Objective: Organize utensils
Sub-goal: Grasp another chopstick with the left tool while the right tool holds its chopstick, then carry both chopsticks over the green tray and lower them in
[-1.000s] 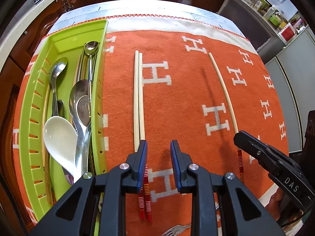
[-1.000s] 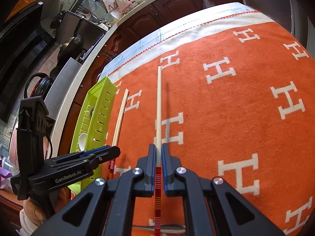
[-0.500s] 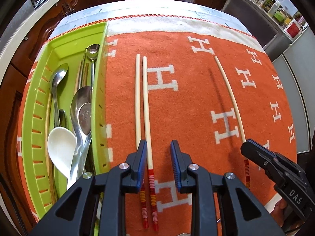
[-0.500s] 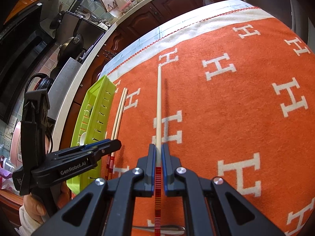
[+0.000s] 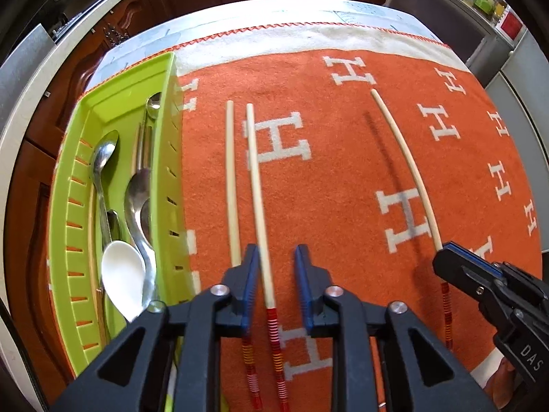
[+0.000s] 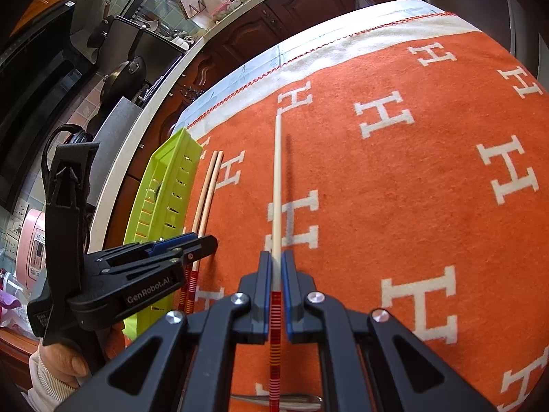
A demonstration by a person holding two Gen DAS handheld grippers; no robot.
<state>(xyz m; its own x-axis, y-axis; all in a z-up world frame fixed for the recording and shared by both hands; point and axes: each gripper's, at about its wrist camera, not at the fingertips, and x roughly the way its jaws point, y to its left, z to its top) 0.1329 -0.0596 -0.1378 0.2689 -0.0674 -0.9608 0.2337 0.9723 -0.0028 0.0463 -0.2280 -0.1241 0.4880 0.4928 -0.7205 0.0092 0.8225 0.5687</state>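
Two pale chopsticks with red-striped ends lie side by side on the orange cloth [image 5: 343, 110]. The right one [image 5: 255, 185] runs between the jaws of my left gripper [image 5: 278, 271], close to the left pad; the jaws are closing and still stand apart. The left chopstick [image 5: 231, 185] passes under the left finger. Farther right, my right gripper [image 6: 277, 264] is shut on a third chopstick [image 6: 277, 189], held just above its striped end. The green tray [image 5: 170, 130] at the left holds metal spoons and a white spoon [image 5: 121, 274].
A metal utensil [image 6: 274, 400] lies on the cloth under the right gripper. The cloth's white border and the table's far edge run across the top, with dark cabinets beyond. A hand [image 6: 61, 360] holds the left gripper [image 6: 192, 243] beside the tray [image 6: 164, 185].
The left gripper has shifted right over the pair, so one chopstick now lies between its jaws. The two chopsticks have come slightly apart. The right gripper has kept still.
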